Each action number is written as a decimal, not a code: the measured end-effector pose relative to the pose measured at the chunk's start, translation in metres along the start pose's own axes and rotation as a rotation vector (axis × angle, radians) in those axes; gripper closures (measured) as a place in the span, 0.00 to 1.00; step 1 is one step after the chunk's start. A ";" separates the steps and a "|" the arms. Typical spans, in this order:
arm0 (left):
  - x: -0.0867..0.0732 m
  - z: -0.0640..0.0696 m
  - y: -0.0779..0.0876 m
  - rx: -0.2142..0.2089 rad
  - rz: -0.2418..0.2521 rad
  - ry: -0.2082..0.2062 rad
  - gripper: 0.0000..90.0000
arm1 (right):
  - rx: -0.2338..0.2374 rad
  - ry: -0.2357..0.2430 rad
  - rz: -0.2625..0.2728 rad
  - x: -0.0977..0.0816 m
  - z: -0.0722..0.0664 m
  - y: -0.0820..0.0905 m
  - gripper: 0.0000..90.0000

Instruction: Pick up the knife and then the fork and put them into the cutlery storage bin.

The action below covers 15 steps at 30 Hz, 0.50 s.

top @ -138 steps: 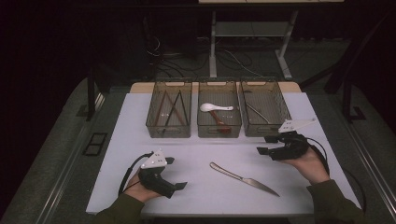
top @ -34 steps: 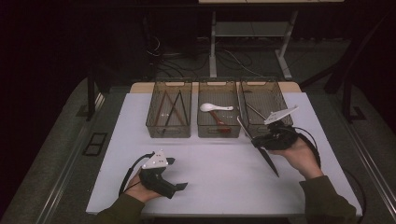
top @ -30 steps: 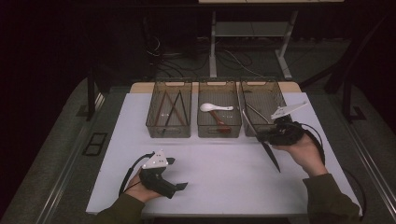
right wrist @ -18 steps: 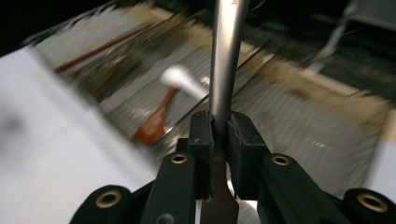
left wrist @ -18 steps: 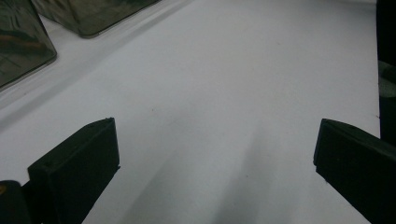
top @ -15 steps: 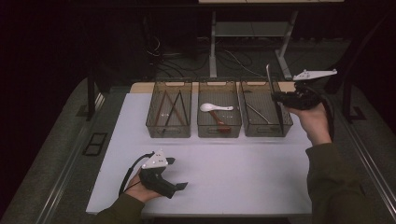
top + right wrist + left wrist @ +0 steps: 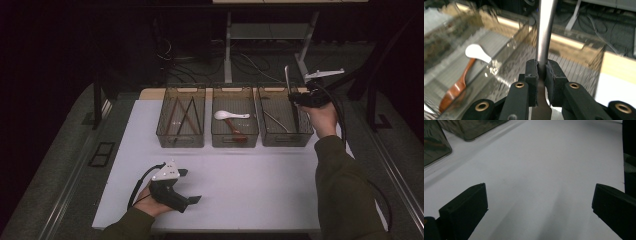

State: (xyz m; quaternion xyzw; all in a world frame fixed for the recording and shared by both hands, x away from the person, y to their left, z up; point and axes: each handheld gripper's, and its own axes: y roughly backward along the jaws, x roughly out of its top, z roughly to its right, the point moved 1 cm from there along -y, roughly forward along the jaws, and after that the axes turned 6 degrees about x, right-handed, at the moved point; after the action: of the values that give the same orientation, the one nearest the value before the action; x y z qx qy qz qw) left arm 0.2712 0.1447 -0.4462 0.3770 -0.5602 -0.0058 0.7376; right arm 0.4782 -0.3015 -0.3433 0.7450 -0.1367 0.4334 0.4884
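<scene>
My right gripper (image 7: 296, 100) is held above the right clear bin (image 7: 285, 140), shut on a metal table knife (image 7: 288, 80). The knife stands nearly upright, one end above the jaws and the other reaching down into the bin. In the right gripper view the pads clamp the knife (image 7: 545, 30) at my right gripper (image 7: 541, 75), and the bin lies below. At the table's front left my left gripper (image 7: 189, 186) rests on the white surface, open. The left gripper view has nothing between the tips of my left gripper (image 7: 539, 197).
Three clear bins stand in a row at the back. The left bin (image 7: 180, 141) holds chopsticks (image 7: 185, 115). The middle bin (image 7: 235, 141) holds a white spoon (image 7: 227, 115) and a brown one (image 7: 235, 127). A metal utensil (image 7: 272, 119) lies in the right bin.
The knife left the table in my right gripper. It travelled from the front right to the back, over the right bin, and turned upright. My left gripper stayed put.
</scene>
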 end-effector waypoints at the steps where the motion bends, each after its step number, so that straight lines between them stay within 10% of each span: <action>1: 0.000 0.000 0.000 0.000 0.001 0.001 0.00 | 0.012 -0.010 -0.026 -0.002 0.001 -0.005 0.89; 15: 0.001 0.001 0.001 -0.007 0.004 -0.009 0.00 | -0.007 -0.070 -0.186 -0.016 -0.001 -0.053 0.87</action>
State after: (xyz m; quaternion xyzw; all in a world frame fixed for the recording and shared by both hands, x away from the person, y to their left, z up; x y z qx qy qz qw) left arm 0.2704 0.1445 -0.4453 0.3733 -0.5641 -0.0078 0.7365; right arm 0.5015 -0.2788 -0.3877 0.7675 -0.0856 0.3594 0.5239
